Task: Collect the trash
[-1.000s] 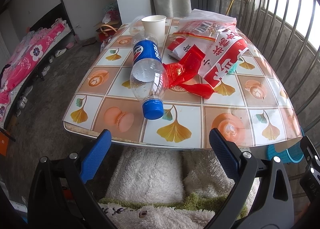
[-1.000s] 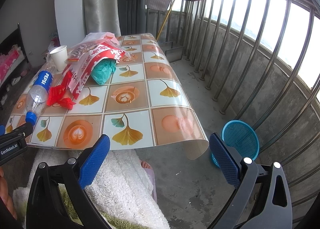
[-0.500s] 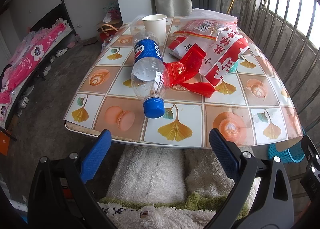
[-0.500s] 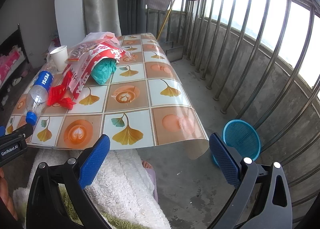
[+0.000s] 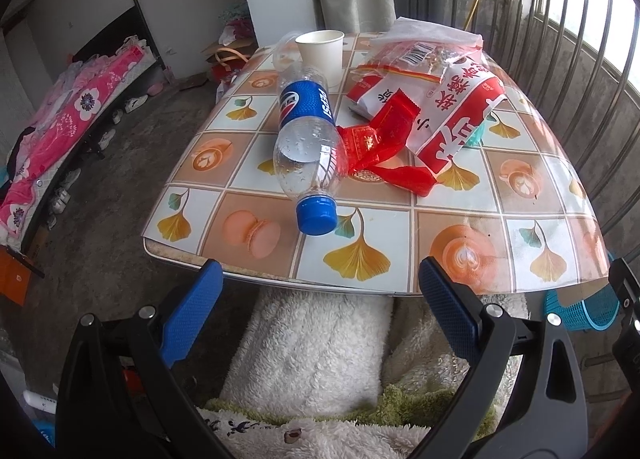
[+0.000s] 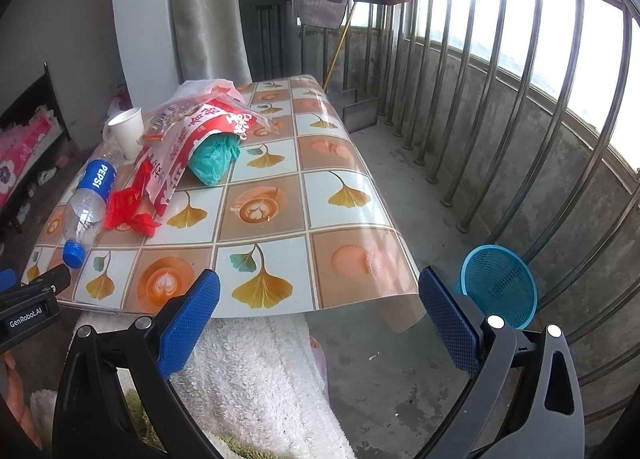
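The right tool (image 6: 319, 299) hangs wide open before the tiled-pattern desk (image 6: 280, 235). A clear plastic Pepsi bottle (image 6: 88, 207) lies beside crumpled red wrappers (image 6: 128, 211); a round blue mesh basket (image 6: 498, 285) sits on the concrete floor.

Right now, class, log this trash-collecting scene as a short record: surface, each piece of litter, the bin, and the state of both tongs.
surface: table with patterned cover
bottle: Pepsi bottle lying on its side, blue cap toward camera
cup: white paper cup upright behind the bottle
wrappers: red wrappers beside the bottle, red-and-white bag partly over them
bin: blue basket on the floor by the railing
left tongs: open, empty
right tongs: open, empty
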A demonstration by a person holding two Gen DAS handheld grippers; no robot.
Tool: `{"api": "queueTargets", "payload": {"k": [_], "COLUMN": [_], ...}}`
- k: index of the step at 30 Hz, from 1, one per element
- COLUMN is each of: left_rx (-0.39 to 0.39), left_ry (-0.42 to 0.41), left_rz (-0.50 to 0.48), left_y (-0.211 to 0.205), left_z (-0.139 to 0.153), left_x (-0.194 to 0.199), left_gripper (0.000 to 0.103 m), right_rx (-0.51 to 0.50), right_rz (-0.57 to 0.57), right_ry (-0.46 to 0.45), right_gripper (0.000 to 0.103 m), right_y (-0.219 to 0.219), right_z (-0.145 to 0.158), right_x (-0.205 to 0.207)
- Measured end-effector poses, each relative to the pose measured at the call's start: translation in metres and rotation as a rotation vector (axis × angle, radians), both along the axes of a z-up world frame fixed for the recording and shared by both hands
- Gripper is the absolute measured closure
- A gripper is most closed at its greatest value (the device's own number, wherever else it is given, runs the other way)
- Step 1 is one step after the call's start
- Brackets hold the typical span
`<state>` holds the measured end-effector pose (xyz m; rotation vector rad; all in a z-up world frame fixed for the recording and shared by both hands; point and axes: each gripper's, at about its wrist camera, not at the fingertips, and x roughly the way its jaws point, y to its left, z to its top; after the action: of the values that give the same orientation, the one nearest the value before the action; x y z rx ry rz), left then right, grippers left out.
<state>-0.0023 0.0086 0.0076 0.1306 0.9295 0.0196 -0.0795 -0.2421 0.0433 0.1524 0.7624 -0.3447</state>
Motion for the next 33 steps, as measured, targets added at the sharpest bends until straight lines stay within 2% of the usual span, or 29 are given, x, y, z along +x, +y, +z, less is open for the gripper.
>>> {"api": "queueTargets", "payload": {"k": [4,8,11,13,15,17,19,21,22,26,31,33], "left_rx": [-0.012,-0.037,-0.104,-0.181,-0.318,-0.45,-0.486,-0.513,-0.507,-0.509,-0.643,-0.663], "left_ry": [-0.013,-0.064,-0.093,-0.12,-0.178,-0.231,-0.225,-0.188,-0.177,-0.213,-0.156,-0.147], "left_rz": [0.013,0.052,0.004,-0.061,-0.151,-0.201,-0.204,-0.254,-0.268,-0.292,-0.26,-0.212], "left_y": [0.009,0.031,0.051,0.064,0.08,0.096,0.103,0.105,0.106,0.117,0.136,0.143], "left_z": [0.014,0.03,0.04,0.042,0.04,0.034,0.028,0.021,0.019,0.026,0.036,0.036], "left_x": [0.007,0.024,0.043,0.054,0.063,0.071,0.082,0.099,0.108,0.146,0.232,0.267], "left_gripper": [0.009,0.009,0.009,0.009,0.009,0.009,0.009,0.009,0.009,0.009,0.009,0.013], "right_rx": [0.026,0.029,0.035,0.058,0.102,0.203,0.335,0.429,0.453,0.554,0.639,0.641], "right_rz": [0.003,0.021,0.075,0.111,0.167,0.219,0.245,0.24,0.231,0.217,0.246,0.258], "right_ry": [-0.049,-0.18,-0.261,-0.27,-0.24,-0.182,-0.117,-0.051,-0.02,-0.002,0.024,0.046], "right_gripper": [0.006,0.006,0.006,0.006,0.006,0.006,0.006,0.014,0.021,0.032,0.042,0.046], "right_y": [-0.008,-0.008,0.002,0.011,0.027,0.04,0.049,0.055,0.058,0.06,0.074,0.079], "right_z": [0.013,0.035,0.048,0.049,0.044,0.034,0.019,0.004,0.0,-0.006,-0.011,-0.013], "right_x": [0.008,0.029,0.048,0.058,0.074,0.091,0.106,0.124,0.134,0.152,0.171,0.177]}}
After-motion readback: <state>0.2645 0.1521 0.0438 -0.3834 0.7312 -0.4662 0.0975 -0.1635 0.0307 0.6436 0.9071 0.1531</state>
